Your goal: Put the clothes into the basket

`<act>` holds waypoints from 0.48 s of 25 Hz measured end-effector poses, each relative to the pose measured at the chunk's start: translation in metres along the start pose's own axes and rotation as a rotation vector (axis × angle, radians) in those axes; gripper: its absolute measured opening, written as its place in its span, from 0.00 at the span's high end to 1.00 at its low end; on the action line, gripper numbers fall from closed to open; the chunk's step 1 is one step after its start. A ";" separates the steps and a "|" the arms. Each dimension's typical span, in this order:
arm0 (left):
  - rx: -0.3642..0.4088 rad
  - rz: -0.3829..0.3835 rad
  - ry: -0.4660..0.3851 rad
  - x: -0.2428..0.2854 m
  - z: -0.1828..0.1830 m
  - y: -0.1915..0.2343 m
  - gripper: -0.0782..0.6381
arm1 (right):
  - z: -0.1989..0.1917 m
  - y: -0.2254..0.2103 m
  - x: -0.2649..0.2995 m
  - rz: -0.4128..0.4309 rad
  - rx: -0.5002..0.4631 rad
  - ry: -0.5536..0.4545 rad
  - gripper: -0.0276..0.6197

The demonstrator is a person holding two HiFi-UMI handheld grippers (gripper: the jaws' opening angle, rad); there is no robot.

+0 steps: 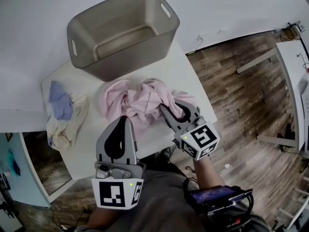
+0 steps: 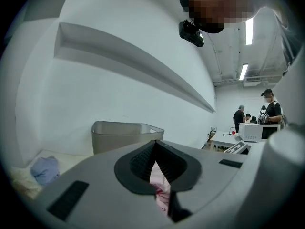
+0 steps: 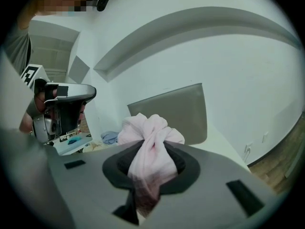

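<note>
A pink garment (image 1: pixel 140 103) lies bunched in the middle of the white table (image 1: pixel 186 74), in front of the grey basket (image 1: pixel 130 57), which has nothing in it. My right gripper (image 1: pixel 170 108) is shut on the garment's right side; in the right gripper view a twisted fold of the pink garment (image 3: pixel 150 137) fills the space between the jaws, with the basket (image 3: pixel 176 109) behind it. My left gripper (image 1: pixel 124 121) hovers at the garment's near edge with its jaws together. In the left gripper view pink cloth (image 2: pixel 159 185) shows through the slit below the tips.
A blue cloth (image 1: pixel 60 103) and a cream cloth (image 1: pixel 67 127) lie at the table's left end. The table is small, with wooden floor (image 1: pixel 241 105) past its right edge. Several people (image 2: pixel 271 111) stand at desks far off.
</note>
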State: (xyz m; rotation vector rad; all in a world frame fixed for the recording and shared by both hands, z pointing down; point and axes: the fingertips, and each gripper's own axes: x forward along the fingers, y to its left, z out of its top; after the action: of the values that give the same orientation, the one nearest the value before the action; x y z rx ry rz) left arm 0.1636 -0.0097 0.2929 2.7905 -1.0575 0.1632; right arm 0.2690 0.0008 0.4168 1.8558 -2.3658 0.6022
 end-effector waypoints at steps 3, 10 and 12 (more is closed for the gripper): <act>0.007 0.021 -0.030 -0.020 0.012 -0.004 0.88 | 0.015 0.016 -0.008 0.019 -0.031 -0.023 0.84; 0.026 0.064 -0.132 -0.053 0.050 -0.015 0.88 | 0.062 0.039 -0.031 0.042 -0.139 -0.105 0.84; 0.028 0.074 -0.151 -0.060 0.056 -0.019 0.88 | 0.071 0.043 -0.039 0.043 -0.165 -0.118 0.85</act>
State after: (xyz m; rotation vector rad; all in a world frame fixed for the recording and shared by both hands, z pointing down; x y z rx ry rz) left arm 0.1337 0.0330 0.2268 2.8279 -1.2015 -0.0256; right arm 0.2512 0.0207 0.3290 1.8212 -2.4489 0.2968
